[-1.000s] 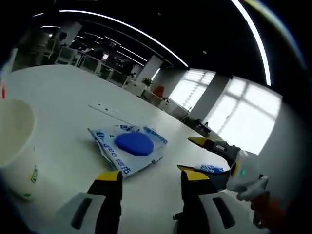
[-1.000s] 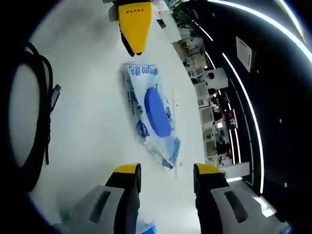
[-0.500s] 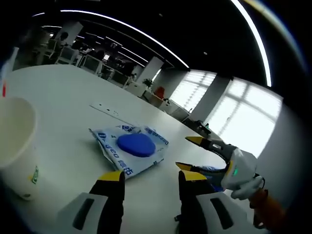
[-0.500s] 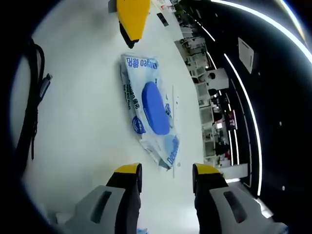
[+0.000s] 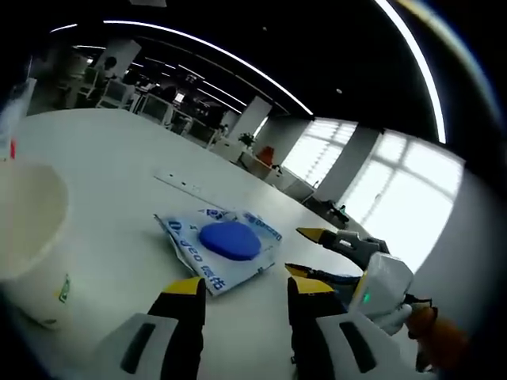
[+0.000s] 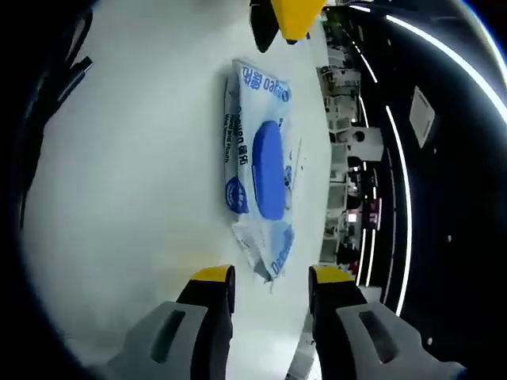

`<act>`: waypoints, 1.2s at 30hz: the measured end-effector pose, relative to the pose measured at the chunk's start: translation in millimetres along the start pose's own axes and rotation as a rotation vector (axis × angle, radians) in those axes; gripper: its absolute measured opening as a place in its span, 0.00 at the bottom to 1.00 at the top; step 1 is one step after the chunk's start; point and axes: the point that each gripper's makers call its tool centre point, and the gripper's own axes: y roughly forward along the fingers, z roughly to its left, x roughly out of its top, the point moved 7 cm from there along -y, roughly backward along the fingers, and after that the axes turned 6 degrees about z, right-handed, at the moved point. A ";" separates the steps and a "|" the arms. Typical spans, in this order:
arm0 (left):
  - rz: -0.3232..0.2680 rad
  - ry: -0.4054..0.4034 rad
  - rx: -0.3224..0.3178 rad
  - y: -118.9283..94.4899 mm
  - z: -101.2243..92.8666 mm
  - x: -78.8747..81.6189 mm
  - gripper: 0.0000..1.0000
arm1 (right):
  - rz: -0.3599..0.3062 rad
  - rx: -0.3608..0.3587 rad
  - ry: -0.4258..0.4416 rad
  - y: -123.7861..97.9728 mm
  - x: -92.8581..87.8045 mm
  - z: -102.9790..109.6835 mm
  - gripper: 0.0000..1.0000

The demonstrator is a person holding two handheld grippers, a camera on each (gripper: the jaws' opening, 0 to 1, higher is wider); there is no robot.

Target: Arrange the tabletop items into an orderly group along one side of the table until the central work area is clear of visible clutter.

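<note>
A white wipes pack with a blue oval lid (image 5: 227, 244) lies flat on the white table (image 5: 103, 182), just beyond my left gripper (image 5: 242, 286), which is open with nothing between its fingers. My right gripper (image 5: 303, 252) comes in from the right with its yellow tips apart, close to the pack's right edge. In the right gripper view the same pack (image 6: 265, 170) lies lengthwise ahead of my open right gripper (image 6: 271, 277), its near corner just past the tips. A yellow fingertip (image 6: 289, 16) of my left gripper shows beyond the pack's far end.
A white paper cup (image 5: 28, 237) stands at the left, close to my left gripper. A black cable (image 6: 47, 71) lies on the table left of the pack. Something small and blue (image 5: 339, 277) sits under my right gripper. Office desks and windows lie beyond the table.
The right gripper view has moved closer to the pack and rolled, pushing the cable toward the edge of view. The left gripper view has shifted slightly. The pack lies where it was.
</note>
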 end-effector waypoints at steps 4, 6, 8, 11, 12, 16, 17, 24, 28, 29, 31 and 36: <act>0.005 -0.006 0.007 0.9 1.5 -0.5 0.40 | 0.003 -0.021 -0.007 3.9 0.2 -3.7 0.32; 0.007 -0.008 0.005 1.4 1.6 -0.5 0.39 | 0.002 -0.021 -0.021 4.2 0.7 -3.7 0.32; 0.012 -0.006 0.007 2.5 2.2 -0.7 0.38 | -0.001 -0.017 -0.028 4.4 1.6 -3.1 0.32; 0.010 -0.015 0.012 3.6 2.7 -0.8 0.37 | -0.003 -0.009 -0.042 6.4 1.9 -1.0 0.31; 0.009 -0.011 0.018 3.8 3.2 -0.6 0.36 | -0.001 -0.007 -0.047 7.7 1.6 -0.1 0.31; -0.020 -0.016 0.047 3.1 6.6 2.1 0.33 | 0.003 0.003 -0.071 12.1 0.1 3.4 0.30; -0.025 -0.023 0.052 2.6 7.9 2.6 0.33 | 0.006 0.003 -0.082 13.5 -0.2 4.3 0.29; -0.044 -0.047 0.081 -0.4 13.9 2.8 0.33 | 0.019 -0.010 -0.149 20.6 0.2 12.3 0.23; -0.029 -0.055 0.087 2.5 14.0 2.6 0.33 | 0.028 -0.025 -0.189 19.1 1.4 10.2 0.23; -0.028 -0.052 0.099 2.0 14.8 2.1 0.33 | 0.027 -0.025 -0.188 18.3 1.9 9.0 0.24; -0.030 -0.036 0.110 2.4 14.8 1.8 0.33 | 0.024 -0.032 -0.193 17.3 2.8 7.1 0.24; -0.016 -0.035 0.119 5.3 16.7 0.0 0.33 | 0.020 -0.036 -0.217 17.8 6.0 6.8 0.23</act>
